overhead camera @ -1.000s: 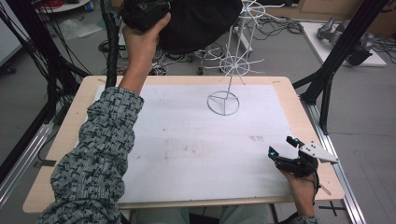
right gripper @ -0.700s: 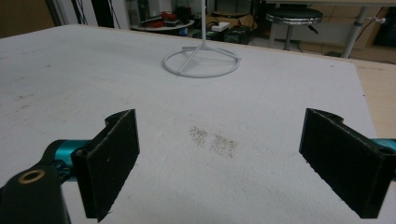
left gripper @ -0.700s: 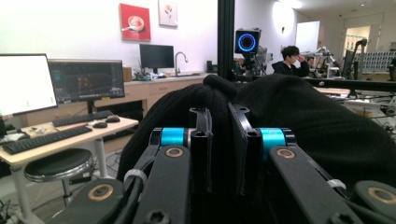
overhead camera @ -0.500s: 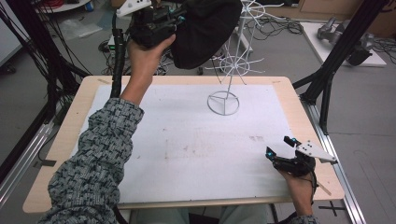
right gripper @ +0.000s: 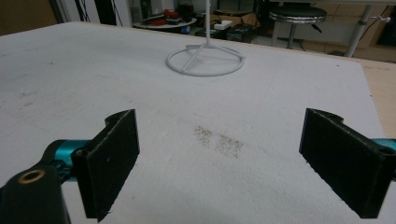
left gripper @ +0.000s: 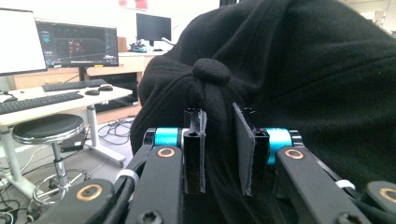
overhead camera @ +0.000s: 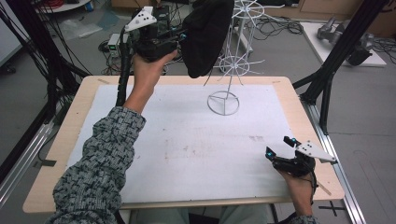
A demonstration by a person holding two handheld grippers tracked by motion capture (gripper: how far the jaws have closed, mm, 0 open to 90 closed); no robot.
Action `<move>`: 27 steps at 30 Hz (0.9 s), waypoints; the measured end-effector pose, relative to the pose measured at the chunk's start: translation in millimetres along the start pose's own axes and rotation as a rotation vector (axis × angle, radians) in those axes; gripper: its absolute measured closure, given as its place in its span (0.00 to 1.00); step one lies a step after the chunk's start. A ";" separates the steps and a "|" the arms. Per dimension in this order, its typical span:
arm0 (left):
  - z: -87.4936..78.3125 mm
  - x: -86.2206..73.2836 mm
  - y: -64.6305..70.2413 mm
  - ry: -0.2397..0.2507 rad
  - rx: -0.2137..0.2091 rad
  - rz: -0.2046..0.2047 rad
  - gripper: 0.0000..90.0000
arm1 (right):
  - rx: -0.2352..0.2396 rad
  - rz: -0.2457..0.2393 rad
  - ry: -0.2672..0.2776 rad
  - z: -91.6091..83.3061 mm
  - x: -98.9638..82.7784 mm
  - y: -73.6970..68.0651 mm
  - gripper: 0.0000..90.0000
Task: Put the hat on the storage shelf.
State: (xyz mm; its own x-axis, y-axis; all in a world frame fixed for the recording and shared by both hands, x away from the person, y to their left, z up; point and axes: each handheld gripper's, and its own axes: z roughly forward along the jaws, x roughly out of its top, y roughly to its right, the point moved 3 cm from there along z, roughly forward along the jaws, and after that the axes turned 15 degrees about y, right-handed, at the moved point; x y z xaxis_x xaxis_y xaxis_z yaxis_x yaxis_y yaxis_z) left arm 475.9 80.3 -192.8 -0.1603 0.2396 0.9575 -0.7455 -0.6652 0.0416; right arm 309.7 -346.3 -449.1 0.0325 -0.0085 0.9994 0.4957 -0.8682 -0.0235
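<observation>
A black cap (overhead camera: 205, 35) hangs in the air over the table's far edge, and my left gripper (overhead camera: 180, 35) is shut on its fabric. In the left gripper view the cap (left gripper: 303, 70) looms close, with its top button just above the left gripper (left gripper: 219, 140), whose jaws are nearly together. A white wire stand (overhead camera: 236, 60) rises right of the cap from a ring base (overhead camera: 223, 102). At the front right corner my right gripper (overhead camera: 280, 145) rests low and open. The right gripper (right gripper: 219, 154) has nothing between its jaws and looks toward the ring base (right gripper: 205, 60).
A white mat (overhead camera: 187, 140) covers the wooden table (overhead camera: 74, 140). Black frame struts (overhead camera: 336, 60) stand at the right rear and cables hang along the left side. Beyond the table are a stool (left gripper: 46, 130) and desks with monitors.
My left hand has come down and toward the table with the cap, which now hangs more upright beside the wire stand. The right gripper has barely moved.
</observation>
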 end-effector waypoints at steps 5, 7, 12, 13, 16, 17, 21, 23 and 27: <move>-0.6 -3.2 -3.9 -0.012 0.002 -0.025 0.77 | -0.002 0.000 0.000 -0.6 0.2 0.5 0.13; -0.9 -4.2 -4.0 -0.010 0.007 -0.024 0.73 | -0.003 0.004 0.001 -0.5 0.1 0.4 0.13; -3.7 -3.3 -6.4 -0.019 0.020 -0.023 0.68 | 0.000 -0.002 0.005 -0.1 0.2 0.5 0.13; -4.4 -2.7 -6.9 -0.019 0.021 -0.023 0.66 | -0.002 0.003 0.001 -0.4 0.1 0.4 0.13; -8.1 0.5 -8.7 -0.006 0.027 -0.021 0.63 | 0.000 0.004 -0.001 -0.6 0.0 0.7 0.13; -9.9 2.7 -9.4 0.003 0.026 -0.020 0.63 | 0.000 0.004 0.000 -0.6 0.0 0.8 0.13; -16.7 7.0 -12.2 0.015 0.030 -0.030 0.57 | -0.001 0.006 0.002 -0.2 0.4 0.1 0.13; -22.6 7.3 -15.4 0.016 0.040 -0.027 0.56 | 0.001 0.004 0.003 0.0 0.5 0.0 0.13; -33.9 6.9 -21.1 0.026 0.046 -0.052 0.54 | 0.003 0.001 0.004 1.7 1.1 -0.3 0.13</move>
State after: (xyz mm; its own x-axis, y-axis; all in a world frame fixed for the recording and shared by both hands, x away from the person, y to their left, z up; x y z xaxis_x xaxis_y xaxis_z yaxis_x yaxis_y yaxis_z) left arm 468.6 119.9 -196.7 -0.1391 0.2925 0.9461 -0.7231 -0.6827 0.1048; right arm 311.1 -345.2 -448.0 0.0294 -0.0110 0.9995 0.4982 -0.8667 -0.0242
